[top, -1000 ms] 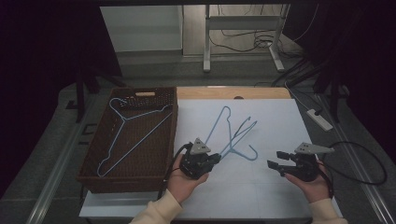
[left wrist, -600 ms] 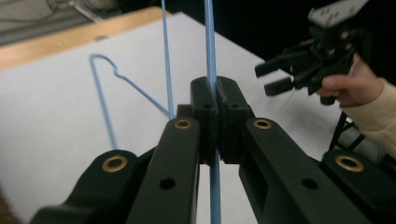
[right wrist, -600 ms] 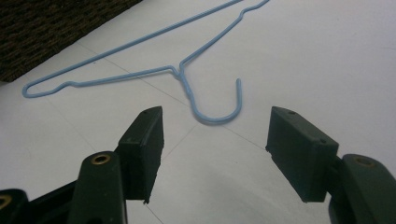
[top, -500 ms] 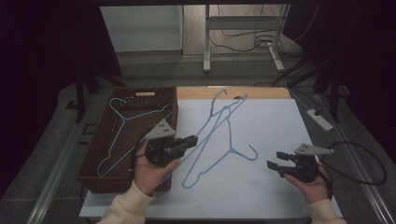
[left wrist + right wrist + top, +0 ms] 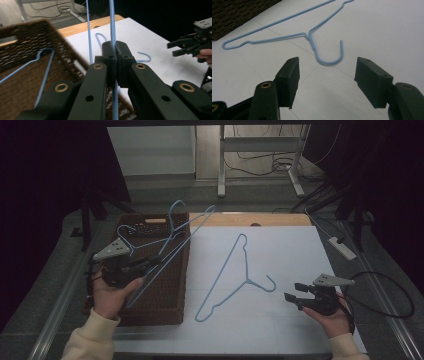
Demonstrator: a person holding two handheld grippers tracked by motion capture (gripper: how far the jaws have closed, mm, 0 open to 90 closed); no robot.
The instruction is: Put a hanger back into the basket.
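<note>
The light blue wire clothes hanger [image 5: 175, 247] that's being carried is up in the air over the dark brown woven wicker basket [image 5: 172, 307] at the left-centre of the high view, tilted so its hook points toward the upper middle of the frame. The left tongs [image 5: 150, 262] are clamped tight on one of its thin wire sides; in the left gripper view you can see the blue wire pinched right between the two black pads [image 5: 108, 53], running straight up out of the top of the frame.

Another blue wire hanger [image 5: 125, 232] is already lying inside the basket, toward its far end.

A third light blue wire hanger [image 5: 225, 270] lies flat on the white table [image 5: 290, 250] in the middle of the high view, hook pointing to the lower right. The right tongs [image 5: 295, 292] sit at the lower right, just beside that hook, jaws spread wide apart and gripping nothing. The right gripper view looks straight at the hook [image 5: 329, 58] between the open jaws.
</note>
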